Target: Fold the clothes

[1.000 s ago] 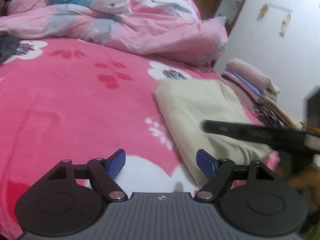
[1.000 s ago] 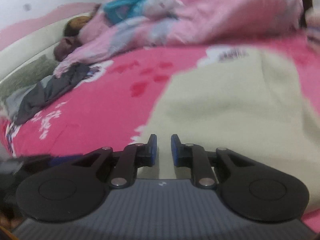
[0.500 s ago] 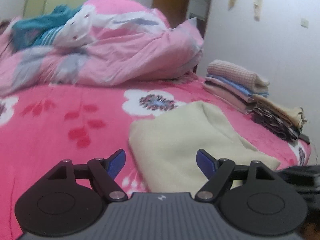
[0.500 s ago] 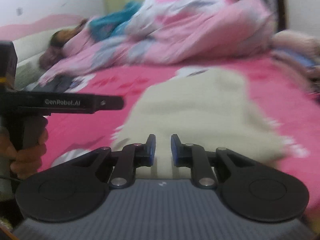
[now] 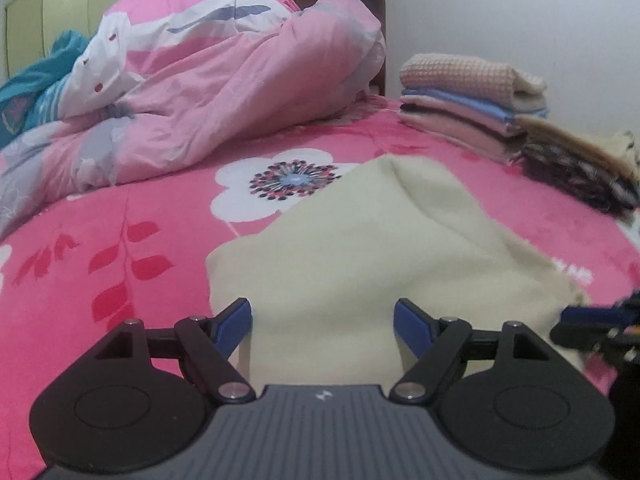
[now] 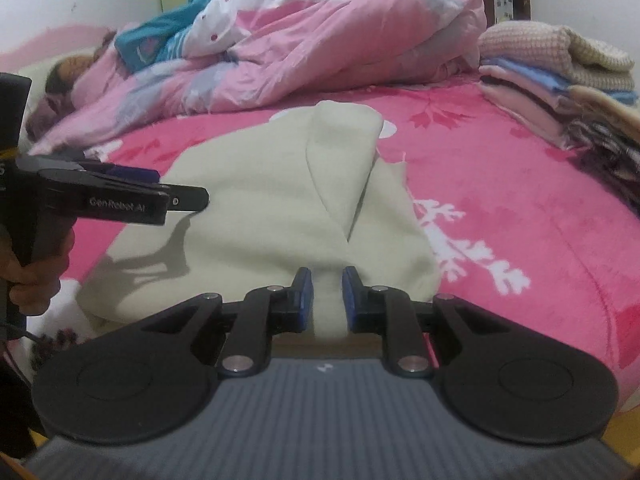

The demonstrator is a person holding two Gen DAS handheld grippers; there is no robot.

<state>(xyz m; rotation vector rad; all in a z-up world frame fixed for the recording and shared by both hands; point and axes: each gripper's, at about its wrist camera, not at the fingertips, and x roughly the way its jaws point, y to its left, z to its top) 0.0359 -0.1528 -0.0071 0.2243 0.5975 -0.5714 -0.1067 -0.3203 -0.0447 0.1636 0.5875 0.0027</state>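
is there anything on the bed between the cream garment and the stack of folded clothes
Nothing visible. Only bare pink flowered blanket lies between the cream garment and the stack of folded clothes at the bed's far right. The crumpled duvet sits further back, off that path.

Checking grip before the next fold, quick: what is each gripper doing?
Left gripper: open, empty.
Right gripper: narrowly parted, pinching the near edge of the folded cream fleece garment.

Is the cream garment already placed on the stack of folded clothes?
No. The cream garment lies on the pink bedspread, apart from the stack of folded clothes.
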